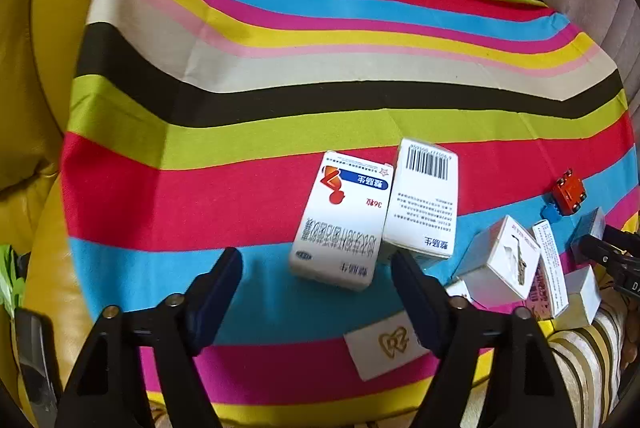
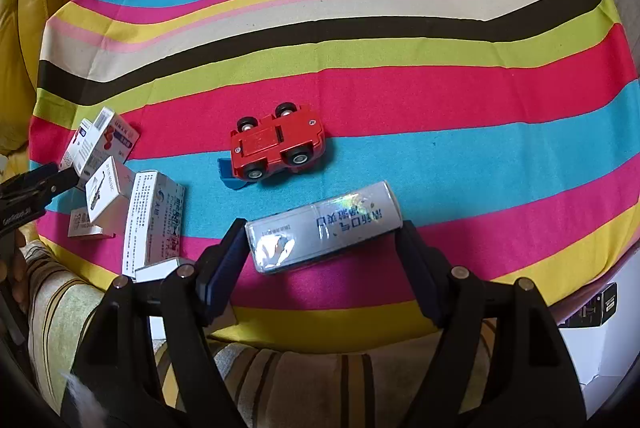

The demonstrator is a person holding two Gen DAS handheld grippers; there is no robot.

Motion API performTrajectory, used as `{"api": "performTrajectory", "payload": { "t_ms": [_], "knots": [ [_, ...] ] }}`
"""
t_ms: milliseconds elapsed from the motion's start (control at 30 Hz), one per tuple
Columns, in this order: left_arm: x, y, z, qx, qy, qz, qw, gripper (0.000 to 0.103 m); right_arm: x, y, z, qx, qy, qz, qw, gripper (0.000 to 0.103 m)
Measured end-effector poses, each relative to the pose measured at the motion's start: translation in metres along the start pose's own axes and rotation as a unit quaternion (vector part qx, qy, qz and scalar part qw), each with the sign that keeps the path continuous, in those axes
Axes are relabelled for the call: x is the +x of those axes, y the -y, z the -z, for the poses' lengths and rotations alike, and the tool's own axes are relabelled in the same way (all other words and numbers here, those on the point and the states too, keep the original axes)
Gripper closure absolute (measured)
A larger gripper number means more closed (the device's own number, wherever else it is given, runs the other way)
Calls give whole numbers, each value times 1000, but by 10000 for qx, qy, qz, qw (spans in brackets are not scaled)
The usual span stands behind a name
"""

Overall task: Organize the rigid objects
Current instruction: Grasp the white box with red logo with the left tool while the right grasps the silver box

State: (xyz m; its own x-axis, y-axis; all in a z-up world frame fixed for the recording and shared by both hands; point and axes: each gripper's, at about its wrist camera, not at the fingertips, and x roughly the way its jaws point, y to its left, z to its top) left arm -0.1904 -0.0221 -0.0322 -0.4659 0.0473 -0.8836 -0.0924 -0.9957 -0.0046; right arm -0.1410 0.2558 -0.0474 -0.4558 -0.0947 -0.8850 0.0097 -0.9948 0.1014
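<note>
In the left wrist view my left gripper (image 1: 316, 264) is open and empty, just short of two white medicine boxes (image 1: 340, 224) (image 1: 424, 199) that lie side by side on the striped cloth (image 1: 280, 75). In the right wrist view my right gripper (image 2: 320, 240) has its jaws at both ends of a silver wrapped box (image 2: 324, 224); the left pad touches it, the right pad is close. A red toy car (image 2: 278, 143) lies upside down beyond it, beside a blue piece (image 2: 230, 175).
A cluster of small white boxes (image 1: 516, 268) stands at the right in the left wrist view and shows at the left in the right wrist view (image 2: 116, 203). A white card (image 1: 384, 344) lies near the front edge. A yellow leather seat (image 1: 36, 87) borders the cloth.
</note>
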Motion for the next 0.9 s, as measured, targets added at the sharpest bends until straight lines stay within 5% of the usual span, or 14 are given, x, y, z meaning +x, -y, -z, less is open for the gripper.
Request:
{"api": "performTrajectory", "payload": {
  "t_ms": [267,900],
  "knots": [
    [13,-3,-8,-35,-111,99,9999,56,1,-3,0,-86,18,106,9999,26],
    [-59,-19,32,-1176,725,1,9904,56,-10,3,5,28,245,23,9997,26]
  ]
}}
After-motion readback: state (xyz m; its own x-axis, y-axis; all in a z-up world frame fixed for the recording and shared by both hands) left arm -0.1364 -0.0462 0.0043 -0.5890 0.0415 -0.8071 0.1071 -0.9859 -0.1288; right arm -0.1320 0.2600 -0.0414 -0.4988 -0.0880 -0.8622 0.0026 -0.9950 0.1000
